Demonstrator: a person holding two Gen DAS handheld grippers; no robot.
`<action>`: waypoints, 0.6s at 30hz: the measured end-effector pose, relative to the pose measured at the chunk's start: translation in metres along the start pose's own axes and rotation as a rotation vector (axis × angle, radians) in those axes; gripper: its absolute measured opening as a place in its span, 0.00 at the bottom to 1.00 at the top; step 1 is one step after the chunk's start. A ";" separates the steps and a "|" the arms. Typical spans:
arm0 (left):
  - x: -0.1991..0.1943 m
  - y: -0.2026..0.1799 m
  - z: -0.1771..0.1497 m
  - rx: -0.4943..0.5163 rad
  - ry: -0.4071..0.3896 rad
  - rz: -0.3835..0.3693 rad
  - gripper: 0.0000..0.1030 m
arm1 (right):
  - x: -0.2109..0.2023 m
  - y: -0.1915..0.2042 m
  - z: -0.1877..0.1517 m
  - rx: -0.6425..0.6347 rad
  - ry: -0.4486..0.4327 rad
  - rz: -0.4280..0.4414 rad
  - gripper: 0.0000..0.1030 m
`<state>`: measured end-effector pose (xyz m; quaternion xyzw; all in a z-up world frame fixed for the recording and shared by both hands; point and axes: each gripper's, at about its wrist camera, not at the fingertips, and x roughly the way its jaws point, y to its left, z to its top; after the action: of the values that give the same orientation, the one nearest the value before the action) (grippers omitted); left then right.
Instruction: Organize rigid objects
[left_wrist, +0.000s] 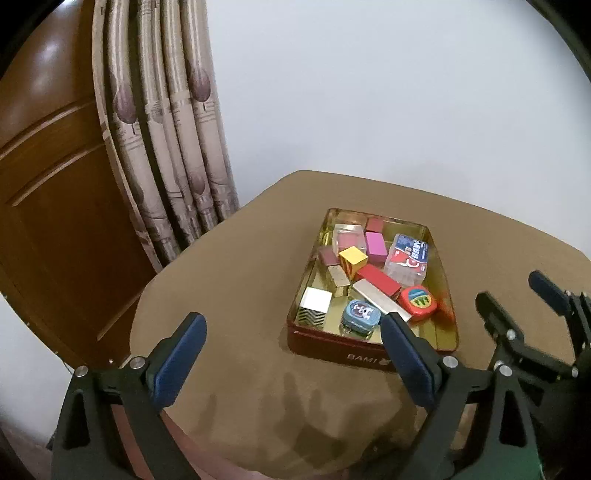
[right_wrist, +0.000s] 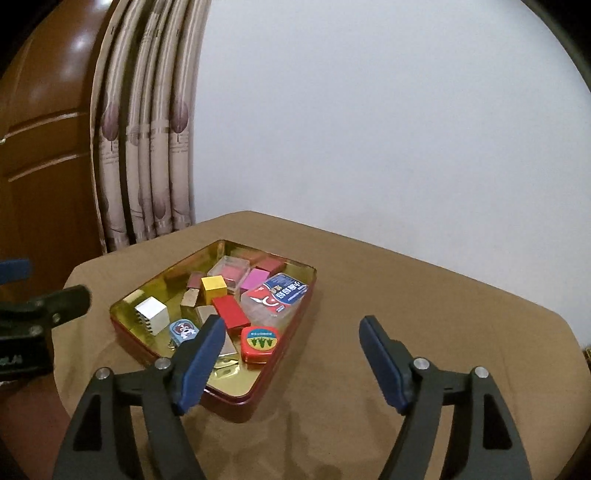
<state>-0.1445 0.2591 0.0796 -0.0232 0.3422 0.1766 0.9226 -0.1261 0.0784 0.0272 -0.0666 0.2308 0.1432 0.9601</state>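
Left claw (left_wrist: 293, 326) and right claw (right_wrist: 291, 332), both wide open and empty, tilt down toward the tin (left_wrist: 369, 356).

A home room: patterned curtain (left_wrist: 166, 155), wooden door (left_wrist: 48, 192), cloth-covered table (left_wrist: 229, 280).

Both grippers: the left gripper (left_wrist: 293, 325) and right gripper (right_wrist: 291, 326) share black triangular frames, silver screws, blue padded jaws.
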 end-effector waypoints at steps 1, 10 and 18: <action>0.001 -0.001 0.001 -0.003 0.004 -0.012 0.91 | -0.001 0.001 0.000 0.002 0.002 -0.002 0.75; 0.006 -0.008 0.003 0.010 0.013 -0.032 0.91 | -0.016 0.004 0.001 0.014 -0.017 -0.033 0.75; 0.010 -0.005 0.000 0.021 0.034 -0.049 0.91 | -0.025 0.003 -0.001 0.039 -0.031 -0.068 0.75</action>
<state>-0.1352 0.2573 0.0728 -0.0248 0.3588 0.1497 0.9210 -0.1486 0.0755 0.0377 -0.0536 0.2165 0.1072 0.9689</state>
